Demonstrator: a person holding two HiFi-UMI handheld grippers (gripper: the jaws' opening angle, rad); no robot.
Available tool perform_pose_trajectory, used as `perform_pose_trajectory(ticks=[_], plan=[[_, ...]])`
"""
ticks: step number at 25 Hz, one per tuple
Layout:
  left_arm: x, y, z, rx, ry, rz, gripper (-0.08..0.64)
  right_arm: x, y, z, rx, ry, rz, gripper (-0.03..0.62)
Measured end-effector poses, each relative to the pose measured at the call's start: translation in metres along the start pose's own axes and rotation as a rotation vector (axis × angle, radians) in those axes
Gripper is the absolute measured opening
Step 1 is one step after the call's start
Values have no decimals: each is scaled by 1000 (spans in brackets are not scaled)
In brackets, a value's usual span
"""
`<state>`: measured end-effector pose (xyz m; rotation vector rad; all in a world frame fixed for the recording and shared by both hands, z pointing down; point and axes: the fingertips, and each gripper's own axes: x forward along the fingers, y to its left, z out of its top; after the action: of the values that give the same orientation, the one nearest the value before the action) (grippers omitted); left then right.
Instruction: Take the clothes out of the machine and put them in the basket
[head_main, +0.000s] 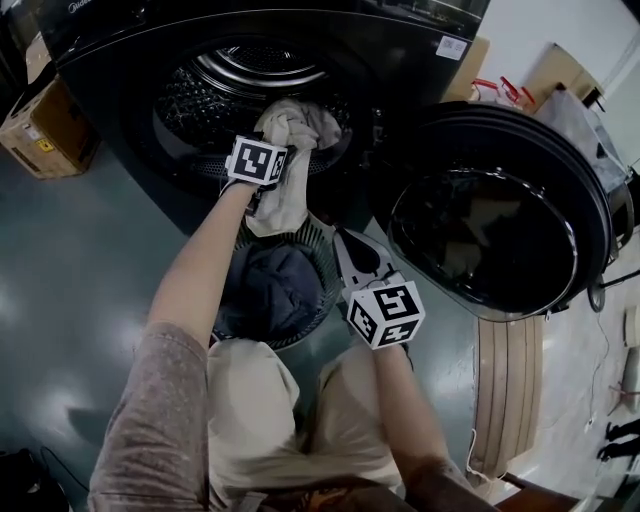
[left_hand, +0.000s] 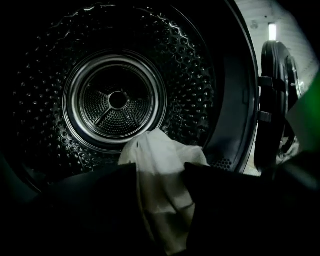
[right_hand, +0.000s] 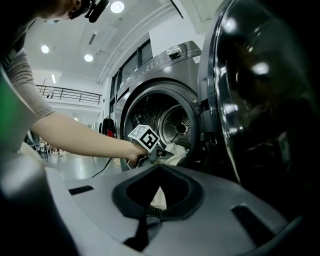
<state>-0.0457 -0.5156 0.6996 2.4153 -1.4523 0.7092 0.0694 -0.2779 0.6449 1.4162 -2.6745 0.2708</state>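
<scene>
A cream cloth hangs from the dark washing machine's drum over the lip toward the round mesh basket below it. My left gripper reaches into the drum mouth, and in the left gripper view its jaws stand closed against the bunched cream cloth. Dark blue clothes lie in the basket. My right gripper sits at the basket's right rim, jaws together; whether they pinch the rim is hidden. The right gripper view shows the left gripper at the cloth.
The machine's round door stands swung open to the right, close beside the right gripper. A cardboard box sits on the floor at left. A slatted wooden board lies on the floor at the right.
</scene>
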Motion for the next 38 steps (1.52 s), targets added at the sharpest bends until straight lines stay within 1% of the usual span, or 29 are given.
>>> perform_pose_trajectory(ticks=[1, 2, 3, 4, 6, 10, 12, 14, 18, 23, 26, 28, 30, 32, 33, 34, 35, 38], plan=[[-1, 0, -1, 13, 9, -2, 287, 1, 2, 0, -4, 2, 4, -2], [-3, 0, -2, 18, 16, -4, 217, 2, 3, -1, -11, 4, 8, -2], [-5, 1, -2, 12, 19, -6, 104, 3, 5, -1, -17, 7, 13, -2], [-8, 0, -3, -5, 16, -15, 24, 4, 6, -2, -22, 10, 17, -3], [-16, -4, -3, -41, -1, -53, 20, 6, 8, -3, -27, 16, 25, -3], [-46, -20, -5, -31, -46, -125, 18, 9, 9, -8, -40, 26, 36, -2], [-71, -29, -10, -49, -61, -171, 18, 11, 9, -10, -41, 31, 43, -2], [-97, -38, -17, -52, -61, -205, 18, 12, 8, -12, -40, 33, 48, -2], [-147, -59, -37, -51, -64, -248, 17, 12, 9, -15, -40, 37, 61, -2], [-206, -97, -65, -72, -52, -326, 17, 14, 11, -16, -31, 36, 79, -2], [-233, -122, -75, -92, -40, -369, 17, 14, 14, -17, -26, 37, 90, -2], [-242, -137, -76, -77, -35, -396, 17, 14, 13, -18, -11, 38, 91, -2], [-244, -144, -77, -40, -27, -399, 17, 14, 14, -19, -5, 40, 93, -3], [-240, -138, -77, -29, -32, -361, 21, 13, 15, -19, -8, 41, 95, -2], [-237, -131, -76, -36, -42, -328, 73, 13, 15, -19, -9, 40, 95, -2], [-233, -123, -73, -45, -55, -292, 215, 12, 14, -18, -9, 39, 94, -2], [-229, -115, -70, -50, -67, -261, 326, 12, 13, -18, -7, 39, 93, -2], [-210, -92, -52, -45, -104, -196, 372, 11, 12, -18, -5, 39, 89, -3]])
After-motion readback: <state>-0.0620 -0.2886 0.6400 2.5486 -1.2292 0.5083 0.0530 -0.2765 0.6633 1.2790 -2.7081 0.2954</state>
